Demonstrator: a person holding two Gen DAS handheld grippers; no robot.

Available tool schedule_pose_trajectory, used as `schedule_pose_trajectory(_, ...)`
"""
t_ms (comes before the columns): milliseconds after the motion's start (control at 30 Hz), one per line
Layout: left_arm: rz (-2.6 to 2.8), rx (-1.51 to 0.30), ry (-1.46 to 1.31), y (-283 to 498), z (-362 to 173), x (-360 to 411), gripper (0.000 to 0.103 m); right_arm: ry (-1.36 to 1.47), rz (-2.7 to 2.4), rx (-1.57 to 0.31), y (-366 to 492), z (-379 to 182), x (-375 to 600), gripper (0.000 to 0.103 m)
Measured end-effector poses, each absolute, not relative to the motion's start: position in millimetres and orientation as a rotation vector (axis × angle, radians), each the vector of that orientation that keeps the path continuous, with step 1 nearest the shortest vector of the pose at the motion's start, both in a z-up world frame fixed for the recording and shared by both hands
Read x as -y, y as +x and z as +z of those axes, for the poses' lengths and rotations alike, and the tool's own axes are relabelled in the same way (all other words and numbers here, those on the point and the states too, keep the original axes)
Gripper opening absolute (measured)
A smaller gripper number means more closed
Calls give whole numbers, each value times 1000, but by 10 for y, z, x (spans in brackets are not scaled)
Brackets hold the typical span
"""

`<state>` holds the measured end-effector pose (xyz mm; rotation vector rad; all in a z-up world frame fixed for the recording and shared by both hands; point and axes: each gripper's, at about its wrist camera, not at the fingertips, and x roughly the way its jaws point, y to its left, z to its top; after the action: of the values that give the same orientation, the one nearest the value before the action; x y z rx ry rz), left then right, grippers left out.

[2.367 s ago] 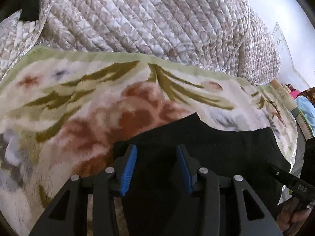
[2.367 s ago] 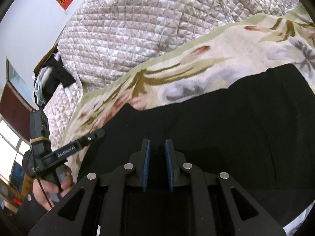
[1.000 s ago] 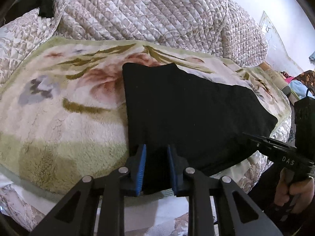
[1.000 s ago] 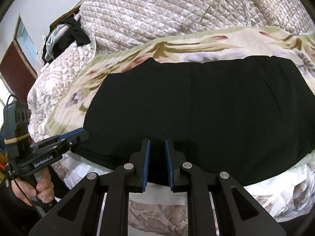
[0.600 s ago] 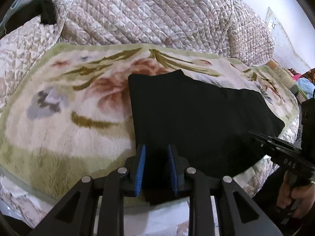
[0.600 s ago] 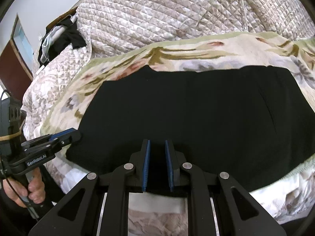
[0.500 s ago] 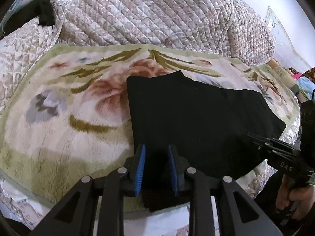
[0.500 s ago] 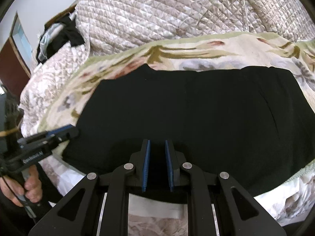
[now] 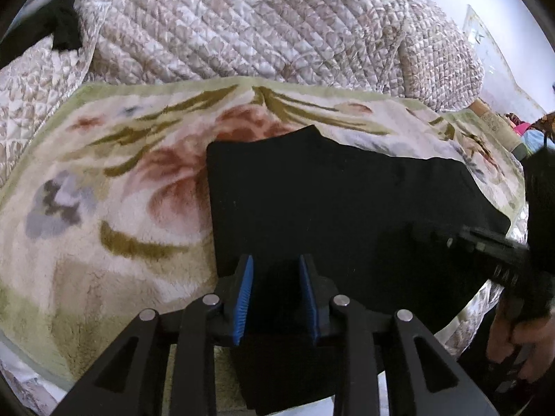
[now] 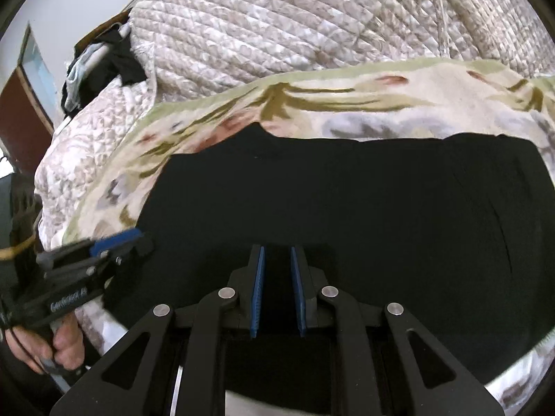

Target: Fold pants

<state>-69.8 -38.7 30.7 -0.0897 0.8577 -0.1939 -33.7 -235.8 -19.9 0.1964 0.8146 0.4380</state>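
Black pants (image 9: 340, 208) lie spread flat on a floral fleece blanket (image 9: 104, 208); they also fill the right wrist view (image 10: 347, 201). My left gripper (image 9: 275, 294) is shut on the near edge of the pants at their left end. My right gripper (image 10: 276, 291) is shut on the near edge further right. The right gripper shows at the right edge of the left wrist view (image 9: 492, 249), and the left gripper shows at the left of the right wrist view (image 10: 104, 253).
A bulky quilted bedspread (image 9: 260, 27) rises behind the blanket. Dark clothes (image 10: 104, 66) are piled at the far left. The bed's near edge lies just under both grippers. A dark wooden door (image 10: 24, 118) stands at the left.
Both grippers, still shut on the near edge of the pants, have moved forward a little, and the pants lie flatter on the blanket.
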Motion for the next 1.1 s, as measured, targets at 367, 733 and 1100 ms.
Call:
schedule_pose_trajectory(367,-204,-826,-66,-804,276,440,41,398,219,-766,-594,-138,3155,19)
schedule_pose_trajectory(733,-209,-829,-80,-823,274,425,41,662,50,-740,-1073,-112,3622,61)
schedule_pose_trajectory(1100,-214,-827,-82,-838,270,431,41,785,-121,-769,-848,-396,4027,61)
